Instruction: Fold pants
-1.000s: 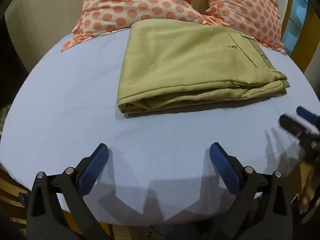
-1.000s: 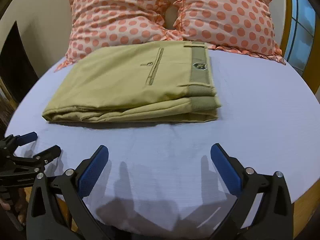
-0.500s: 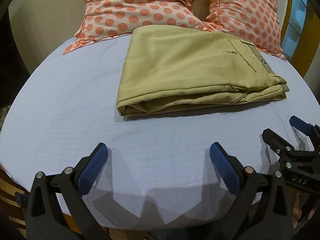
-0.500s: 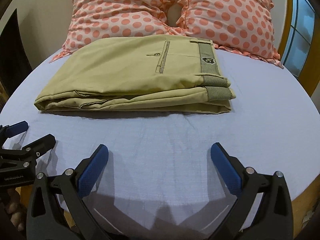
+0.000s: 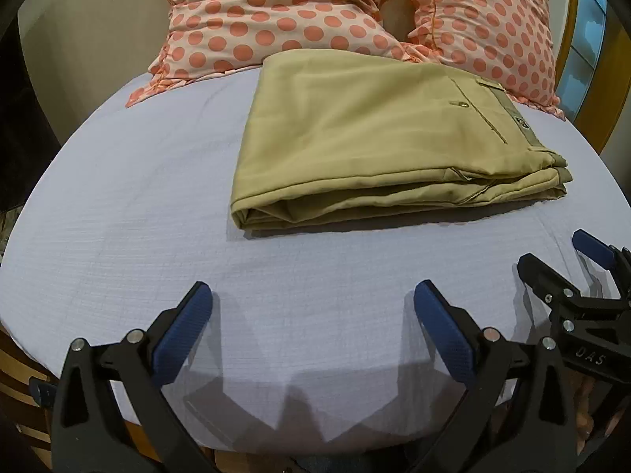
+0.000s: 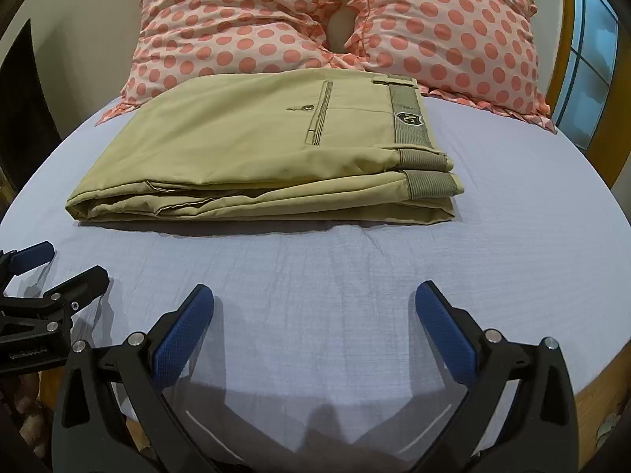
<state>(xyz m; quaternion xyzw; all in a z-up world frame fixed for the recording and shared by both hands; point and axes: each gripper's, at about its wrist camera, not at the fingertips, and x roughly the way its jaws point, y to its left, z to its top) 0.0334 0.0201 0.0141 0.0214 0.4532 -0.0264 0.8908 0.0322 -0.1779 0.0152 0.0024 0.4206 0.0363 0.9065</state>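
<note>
Khaki pants (image 5: 378, 138) lie folded in a flat rectangular stack on the pale blue bed sheet (image 5: 138, 197), waistband to the right; they also show in the right wrist view (image 6: 268, 153). My left gripper (image 5: 311, 307) is open and empty, low over the sheet in front of the pants. My right gripper (image 6: 315, 307) is open and empty, also in front of the pants. Each gripper shows at the edge of the other's view: the right one (image 5: 560, 256), the left one (image 6: 67, 264).
Two polka-dot pillows (image 6: 244, 35) (image 6: 453, 31) lean at the head of the bed behind the pants. A window (image 6: 591, 63) with a wooden frame is at the right. The bed's wooden edge (image 6: 595, 390) shows below the sheet.
Both grippers have pulled back and lowered slightly from the pants, staying open. The right gripper has come further into the left wrist view.
</note>
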